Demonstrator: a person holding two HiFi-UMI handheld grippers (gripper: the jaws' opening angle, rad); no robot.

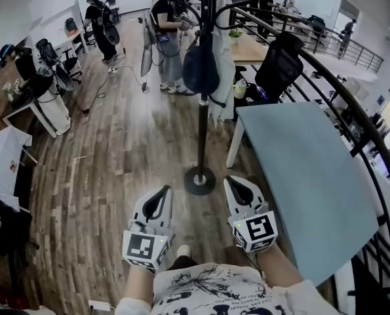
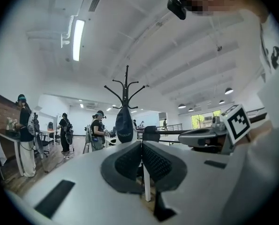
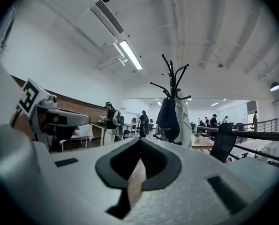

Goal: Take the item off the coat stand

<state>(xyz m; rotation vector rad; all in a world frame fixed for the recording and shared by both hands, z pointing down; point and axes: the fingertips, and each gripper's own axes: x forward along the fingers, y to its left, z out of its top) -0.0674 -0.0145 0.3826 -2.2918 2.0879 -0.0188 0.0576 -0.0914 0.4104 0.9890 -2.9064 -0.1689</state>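
Note:
A black coat stand (image 1: 203, 97) rises from a round base (image 1: 199, 180) on the wooden floor just ahead of me. A dark blue bag (image 1: 200, 69) hangs from its hooks, with a white garment (image 1: 223, 77) beside it. The same dark blue bag (image 2: 124, 124) (image 3: 168, 118) shows in both gripper views, some way off. My left gripper (image 1: 163, 192) and my right gripper (image 1: 233, 183) are held low near my body, short of the base, both shut and holding nothing.
A light blue table (image 1: 299, 182) stands close on the right, with a black office chair (image 1: 278, 64) behind it and a dark railing (image 1: 352, 120) along the right side. Several people stand at the back; desks (image 1: 40, 107) line the left.

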